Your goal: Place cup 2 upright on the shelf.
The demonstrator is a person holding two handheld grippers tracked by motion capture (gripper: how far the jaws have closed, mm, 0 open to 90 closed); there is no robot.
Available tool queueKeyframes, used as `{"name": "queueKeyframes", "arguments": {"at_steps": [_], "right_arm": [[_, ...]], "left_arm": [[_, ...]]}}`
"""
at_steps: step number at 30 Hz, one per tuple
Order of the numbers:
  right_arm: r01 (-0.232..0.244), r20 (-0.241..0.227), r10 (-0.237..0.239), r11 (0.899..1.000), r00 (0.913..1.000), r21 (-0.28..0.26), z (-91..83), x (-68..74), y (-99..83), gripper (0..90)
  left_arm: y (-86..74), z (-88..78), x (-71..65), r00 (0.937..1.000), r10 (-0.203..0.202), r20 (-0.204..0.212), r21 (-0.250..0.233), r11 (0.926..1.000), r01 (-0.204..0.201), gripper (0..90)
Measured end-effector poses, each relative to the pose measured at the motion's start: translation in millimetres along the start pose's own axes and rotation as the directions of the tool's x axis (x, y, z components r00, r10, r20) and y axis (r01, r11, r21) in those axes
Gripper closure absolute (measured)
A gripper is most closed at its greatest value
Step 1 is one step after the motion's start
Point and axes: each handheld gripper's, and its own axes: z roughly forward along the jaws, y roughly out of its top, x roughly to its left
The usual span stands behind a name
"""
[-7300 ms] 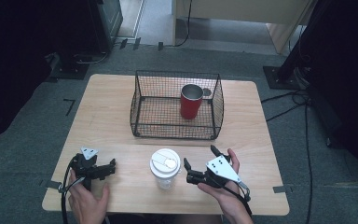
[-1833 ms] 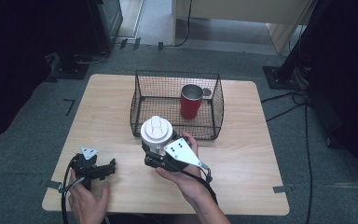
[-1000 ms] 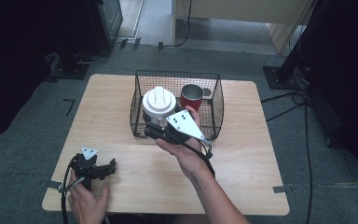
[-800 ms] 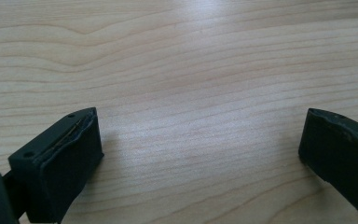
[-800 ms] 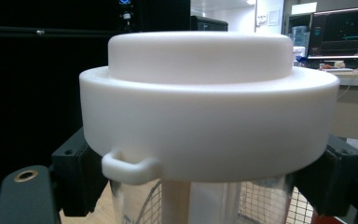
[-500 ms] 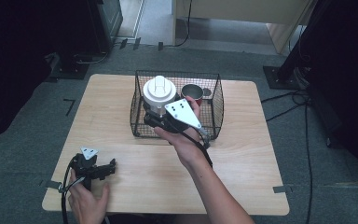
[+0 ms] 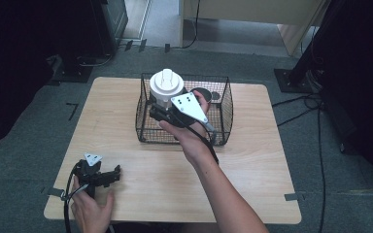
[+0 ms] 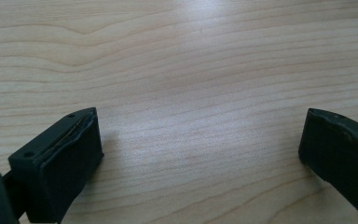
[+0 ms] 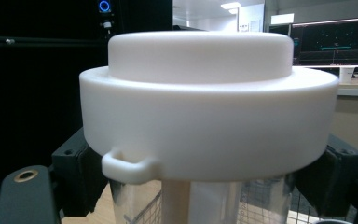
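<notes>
My right gripper [image 7: 161,109] is shut on a cup with a white lid [image 7: 166,84] and holds it upright above the left half of a black wire basket [image 7: 224,121]. In the right gripper view the cup's lid [image 9: 209,121] looms close, and the black jaws clasp the cup's body just under it. A red mug [image 7: 211,95] stands inside the basket at the right, mostly hidden behind the hand. Near the table's front left corner my left gripper [image 7: 115,174] rests, open. Its jaws [image 8: 200,154] stand wide apart over bare wood.
The wooden table [image 7: 252,165] stands on grey carpet. Cables and black stands lie on the floor around it. A strip of bare wood runs between the basket and the table's front edge.
The right gripper has carried the cup away from the front edge and slightly upward, from beside the basket's front wall to above its inside. The left gripper has stayed put.
</notes>
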Motion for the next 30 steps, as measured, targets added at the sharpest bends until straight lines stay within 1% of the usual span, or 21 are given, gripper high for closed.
{"name": "queueKeyframes", "arguments": {"at_steps": [4, 7, 12, 13, 14, 17, 18, 19, 20, 22, 23, 25, 27, 28, 30], "right_arm": [[-0.010, 0.008, 0.011, 1.000, 0.9999, -0.012, 7.9, -0.8, 0.6, 15.6], [-0.008, 0.019, 0.009, 1.000, 0.9998, -0.015, 17.1, -2.5, -0.1, 15.6], [-0.007, 0.031, 0.008, 1.000, 0.9995, -0.013, 26.1, -4.4, -3.0, 15.6], [-0.004, 0.037, 0.004, 1.000, 0.9993, -0.009, 31.0, -6.3, -5.5, 15.6], [-0.004, 0.037, 0.004, 1.000, 0.9993, -0.009, 31.0, -6.3, -5.5, 15.6], [-0.007, 0.060, 0.006, 1.000, 0.9982, 0.004, 41.3, -10.7, -12.0, 15.6], [-0.007, 0.060, 0.006, 1.000, 0.9982, 0.004, 41.3, -10.7, -12.0, 15.6], [0.001, 0.067, -0.001, 1.000, 0.9978, 0.011, 46.7, -12.9, -16.3, 15.6], [0.001, 0.067, -0.001, 1.000, 0.9978, 0.011, 46.7, -12.9, -16.3, 15.6], [-0.006, 0.071, 0.004, 1.000, 0.9975, 0.019, 54.7, -14.6, -23.2, 15.6], [-0.006, 0.071, 0.004, 1.000, 0.9975, 0.019, 54.7, -14.6, -23.2, 15.6], [0.008, 0.074, -0.010, 1.000, 0.9972, 0.029, 63.4, -15.2, -30.3, 15.6], [0.008, 0.077, -0.011, 0.999, 0.9970, 0.035, 66.4, -15.3, -32.7, 15.6], [0.013, 0.086, -0.016, 0.999, 0.9961, 0.044, 72.4, -15.6, -37.6, 15.6], [0.014, 0.089, -0.019, 0.999, 0.9959, 0.049, 75.4, -15.9, -40.0, 15.6]], "left_arm": [[0.0, 0.0, 0.0, 1.0000, 0.001, 0.000, 0.001, 1.0000, -0.001, 0.0], [0.0, 0.0, 0.1, 1.0000, 0.002, 0.000, 0.001, 1.0000, -0.002, 0.0], [0.6, 0.7, -0.2, 1.0000, 0.001, 0.001, -0.002, 1.0000, -0.001, 0.0], [0.6, 0.7, -0.2, 1.0000, 0.001, 0.001, -0.002, 1.0000, -0.001, 0.0], [0.6, 0.7, -0.2, 1.0000, 0.001, 0.001, -0.002, 1.0000, -0.001, 0.0], [0.5, 0.8, -0.2, 1.0000, 0.001, 0.001, -0.003, 1.0000, -0.001, 0.0], [0.5, 0.8, -0.2, 1.0000, 0.001, 0.001, -0.003, 1.0000, -0.001, 0.0], [0.5, 0.8, -0.2, 1.0000, 0.001, 0.001, -0.003, 1.0000, -0.001, 0.0], [0.5, 0.7, -0.2, 1.0000, 0.002, 0.001, -0.003, 1.0000, -0.002, 0.0], [0.6, 0.7, -0.2, 1.0000, 0.001, 0.001, -0.002, 1.0000, -0.001, 0.0], [0.5, 0.6, 0.0, 1.0000, 0.004, 0.000, -0.001, 1.0000, -0.004, 0.0], [0.6, 0.6, 0.0, 1.0000, 0.003, 0.001, -0.001, 1.0000, -0.003, 0.0], [0.5, 0.5, 0.0, 1.0000, 0.004, 0.001, 0.000, 1.0000, -0.004, 0.0], [0.5, 0.6, 0.0, 1.0000, 0.004, 0.001, -0.001, 1.0000, -0.004, 0.0], [0.5, 0.6, 0.0, 1.0000, 0.003, 0.000, -0.001, 1.0000, -0.003, 0.0]]}}
